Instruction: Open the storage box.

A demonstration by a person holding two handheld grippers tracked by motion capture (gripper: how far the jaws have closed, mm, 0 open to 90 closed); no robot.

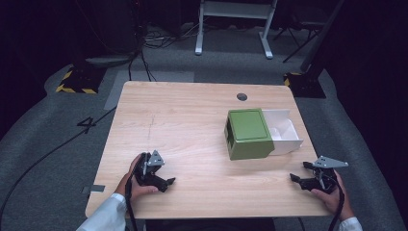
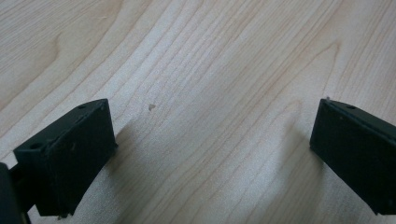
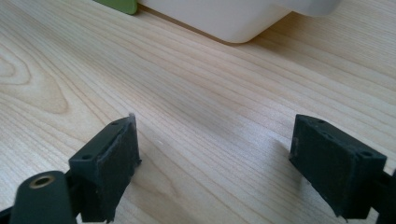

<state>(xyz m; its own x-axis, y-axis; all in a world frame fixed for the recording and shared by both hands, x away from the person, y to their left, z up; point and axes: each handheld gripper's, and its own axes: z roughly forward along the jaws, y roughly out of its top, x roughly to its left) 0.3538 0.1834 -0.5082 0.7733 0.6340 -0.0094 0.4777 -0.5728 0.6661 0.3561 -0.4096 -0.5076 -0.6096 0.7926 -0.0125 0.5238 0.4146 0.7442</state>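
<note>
In the high view a green box (image 1: 248, 134) with its white drawer (image 1: 286, 131) pulled out stands on the table (image 1: 183, 125), well apart from both hand-held grippers, while the left hand-held gripper (image 2: 212, 140) and the right hand-held gripper (image 3: 215, 154) views show their jaws spread over bare wood.

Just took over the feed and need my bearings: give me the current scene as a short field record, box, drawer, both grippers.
table: light wood top, with a small dark round hole near the far edge
box: green box on the table's right half
drawer: white drawer slid out of the box toward the table's right edge; looks empty
left gripper: held low at the near left, jaws wide apart, nothing between them
right gripper: held low at the near right, jaws wide apart, nothing between them, near the drawer
</note>
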